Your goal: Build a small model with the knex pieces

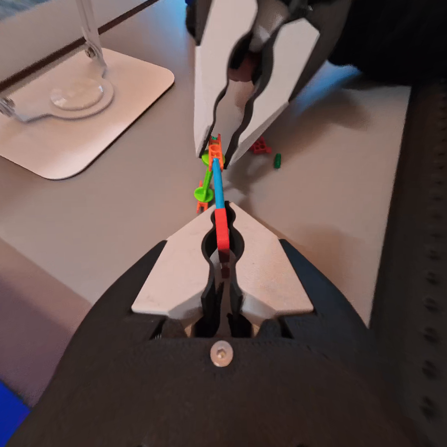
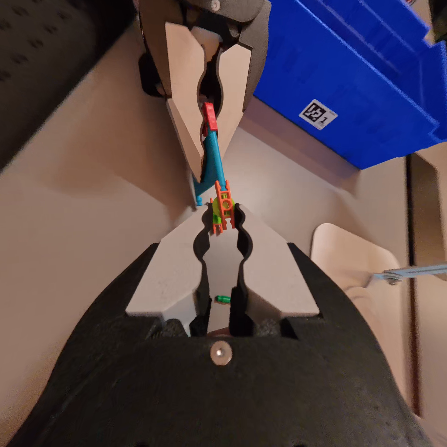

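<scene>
Two grippers share one small plastic toy assembly.
Left gripper (image 1: 221, 208) clamps the red flat piece (image 1: 222, 229) on the blue rod (image 1: 217, 186); right gripper (image 2: 221, 205) pinches the orange connector (image 2: 225, 208), best kept aligned.

A beige tabletop (image 1: 314, 217) spreads beneath the fingers; left of them a pale stand base (image 1: 79, 125), right a dark perforated strip (image 1: 425, 242), light warm.

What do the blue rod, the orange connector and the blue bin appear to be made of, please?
Blue rod: likely moulded plastic, with an even saturated colour and a smooth, slightly glossy surface.
Orange connector: likely plastic too, with thin crisp ribs, a round hole and a uniform bright colour.
Blue bin: apparently rigid plastic, with moulded ridges and a soft sheen along the rim.
</scene>
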`<action>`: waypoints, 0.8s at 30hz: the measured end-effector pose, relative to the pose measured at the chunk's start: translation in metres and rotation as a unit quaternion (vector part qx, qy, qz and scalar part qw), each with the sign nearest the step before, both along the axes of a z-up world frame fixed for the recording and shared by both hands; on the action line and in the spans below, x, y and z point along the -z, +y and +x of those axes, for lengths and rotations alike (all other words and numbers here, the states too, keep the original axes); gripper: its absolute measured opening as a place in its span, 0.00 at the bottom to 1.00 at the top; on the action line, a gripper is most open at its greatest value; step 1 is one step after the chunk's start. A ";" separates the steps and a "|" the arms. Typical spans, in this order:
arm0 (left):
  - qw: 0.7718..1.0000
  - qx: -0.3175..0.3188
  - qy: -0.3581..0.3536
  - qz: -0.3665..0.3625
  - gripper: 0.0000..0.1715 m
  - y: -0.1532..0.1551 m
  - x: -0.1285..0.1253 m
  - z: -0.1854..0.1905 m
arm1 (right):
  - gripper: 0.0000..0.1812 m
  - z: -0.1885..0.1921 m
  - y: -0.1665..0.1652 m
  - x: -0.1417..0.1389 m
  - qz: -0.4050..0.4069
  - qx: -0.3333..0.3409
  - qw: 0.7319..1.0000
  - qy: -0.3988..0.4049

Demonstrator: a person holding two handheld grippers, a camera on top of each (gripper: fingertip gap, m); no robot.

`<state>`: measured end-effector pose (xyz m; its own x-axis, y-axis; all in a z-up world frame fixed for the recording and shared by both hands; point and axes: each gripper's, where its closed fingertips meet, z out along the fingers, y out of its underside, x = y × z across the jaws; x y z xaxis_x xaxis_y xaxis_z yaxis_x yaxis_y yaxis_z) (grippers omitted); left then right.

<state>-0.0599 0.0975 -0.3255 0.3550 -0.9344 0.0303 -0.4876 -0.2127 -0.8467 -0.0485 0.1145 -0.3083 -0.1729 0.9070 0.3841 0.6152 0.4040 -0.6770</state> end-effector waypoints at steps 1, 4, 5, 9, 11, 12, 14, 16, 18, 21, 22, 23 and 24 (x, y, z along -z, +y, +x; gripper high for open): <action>1.000 -0.005 -0.011 -0.022 0.00 0.001 0.000 -0.001 | 0.08 -0.001 0.002 0.000 0.029 0.005 1.000 -0.005; 0.994 -0.007 -0.045 -0.100 0.00 -0.003 -0.002 0.000 | 0.08 -0.004 0.006 0.003 0.100 0.009 0.995 -0.022; 0.990 -0.004 -0.059 -0.131 0.00 -0.005 -0.003 0.001 | 0.08 -0.004 0.006 0.003 0.112 0.007 0.993 -0.026; 0.978 -0.005 -0.095 -0.184 0.00 -0.008 -0.009 0.004 | 0.08 -0.002 0.007 0.001 0.161 0.001 0.986 -0.048; 0.981 -0.006 -0.085 -0.173 0.00 -0.008 -0.008 0.005 | 0.08 -0.002 0.007 0.003 0.171 -0.001 0.984 -0.056; 0.983 -0.007 -0.079 -0.164 0.00 -0.008 -0.007 0.004 | 0.08 -0.001 0.006 0.004 0.160 0.001 0.985 -0.057; 0.991 -0.006 -0.048 -0.121 0.00 -0.007 -0.003 0.002 | 0.08 0.000 0.001 0.003 0.073 0.012 0.996 -0.046; 0.998 0.013 -0.028 -0.063 0.00 -0.009 -0.007 0.004 | 0.09 0.002 -0.006 -0.002 -0.014 0.007 1.000 -0.021; 0.999 0.030 0.032 0.026 0.00 -0.008 -0.004 0.003 | 0.15 -0.001 -0.016 -0.012 -0.087 -0.007 0.996 0.012; 0.982 0.067 0.103 0.144 0.00 -0.013 -0.004 0.006 | 0.16 0.002 -0.030 -0.008 -0.151 -0.032 0.988 -0.001; 0.973 0.070 0.130 0.179 0.00 -0.012 -0.005 0.004 | 0.08 0.003 -0.032 -0.004 -0.152 -0.039 0.988 -0.009; 0.961 0.082 0.154 0.217 0.00 -0.012 -0.006 0.004 | 0.08 0.003 -0.036 -0.003 -0.156 -0.049 0.986 -0.010; 0.948 0.102 0.173 0.249 0.00 -0.016 -0.005 0.004 | 0.07 0.003 -0.040 -0.001 -0.158 -0.059 0.985 -0.016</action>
<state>-0.0556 0.0818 -0.3206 0.0746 -0.8527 -0.5170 -0.7422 0.2988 -0.5999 -0.0450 0.0741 -0.3077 -0.2916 0.9534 0.0777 0.5991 0.2453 -0.7621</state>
